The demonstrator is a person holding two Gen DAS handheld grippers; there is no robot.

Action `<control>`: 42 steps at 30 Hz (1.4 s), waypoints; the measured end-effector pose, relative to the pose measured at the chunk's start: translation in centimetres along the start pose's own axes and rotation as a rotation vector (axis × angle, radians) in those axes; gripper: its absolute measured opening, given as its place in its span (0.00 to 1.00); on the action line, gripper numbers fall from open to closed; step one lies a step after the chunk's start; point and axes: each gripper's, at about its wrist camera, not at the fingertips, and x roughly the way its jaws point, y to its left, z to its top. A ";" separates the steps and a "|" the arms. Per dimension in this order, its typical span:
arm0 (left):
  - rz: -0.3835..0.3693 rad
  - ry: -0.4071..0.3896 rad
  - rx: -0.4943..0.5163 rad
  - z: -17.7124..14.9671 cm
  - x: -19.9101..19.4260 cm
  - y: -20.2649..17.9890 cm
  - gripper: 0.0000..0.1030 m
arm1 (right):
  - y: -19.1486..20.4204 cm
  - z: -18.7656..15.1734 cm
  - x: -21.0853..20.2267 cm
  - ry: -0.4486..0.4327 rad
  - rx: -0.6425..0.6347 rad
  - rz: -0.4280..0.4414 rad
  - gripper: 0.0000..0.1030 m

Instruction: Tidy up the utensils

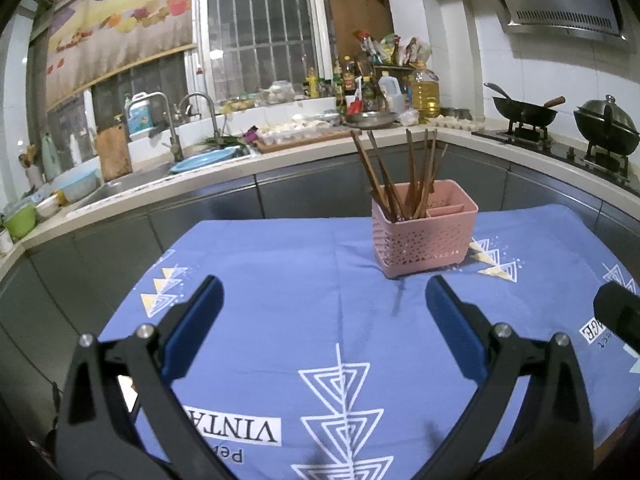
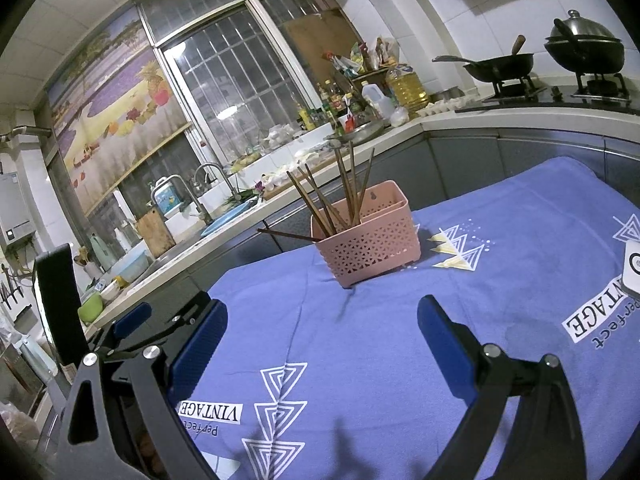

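A pink perforated utensil holder (image 1: 425, 232) stands on the blue cloth-covered table (image 1: 280, 280), seen from the right wrist as the same holder (image 2: 368, 240). Several brown wooden chopsticks (image 1: 412, 176) stand upright in its left compartment; the right compartment looks empty. In the right wrist view the chopsticks (image 2: 340, 192) fan out, one leaning low to the left over the rim. My left gripper (image 1: 324, 312) hovers open in front of the holder, nothing between its blue pads. My right gripper (image 2: 322, 332) is open too, short of the holder, with the left gripper (image 2: 132, 324) visible beside it.
Behind the table runs a grey-fronted counter with a sink (image 1: 132, 184), faucets, a cutting board, egg trays and bottles (image 1: 424, 92). A stove with a wok (image 1: 524, 112) and a lidded pot (image 1: 606, 124) sits at the right. A white tagged object (image 2: 632, 268) lies at the table's right edge.
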 end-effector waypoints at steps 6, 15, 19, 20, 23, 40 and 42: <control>0.005 0.004 -0.010 0.1 0.2 0.2 0.94 | 0.0 -0.1 0.0 0.001 0.001 0.000 0.92; 0.014 0.010 -0.015 0.3 0.3 0.3 0.94 | 0.1 0.0 -0.2 0.002 0.005 -0.001 0.92; 0.013 0.018 -0.018 0.1 0.4 0.4 0.94 | 0.2 -0.1 -0.2 0.003 0.004 -0.001 0.92; 0.015 0.021 -0.018 0.0 0.4 0.4 0.94 | 0.2 -0.1 -0.2 0.003 0.005 -0.001 0.92; 0.020 0.028 -0.021 -0.1 0.5 0.5 0.94 | 0.2 -0.1 -0.3 0.001 0.006 -0.002 0.92; 0.028 0.047 -0.015 -0.2 0.6 0.3 0.94 | 0.3 0.0 -0.3 0.001 0.004 0.001 0.92; 0.025 0.049 -0.013 -0.4 0.7 0.2 0.94 | 0.3 0.0 -0.3 0.002 0.006 0.001 0.92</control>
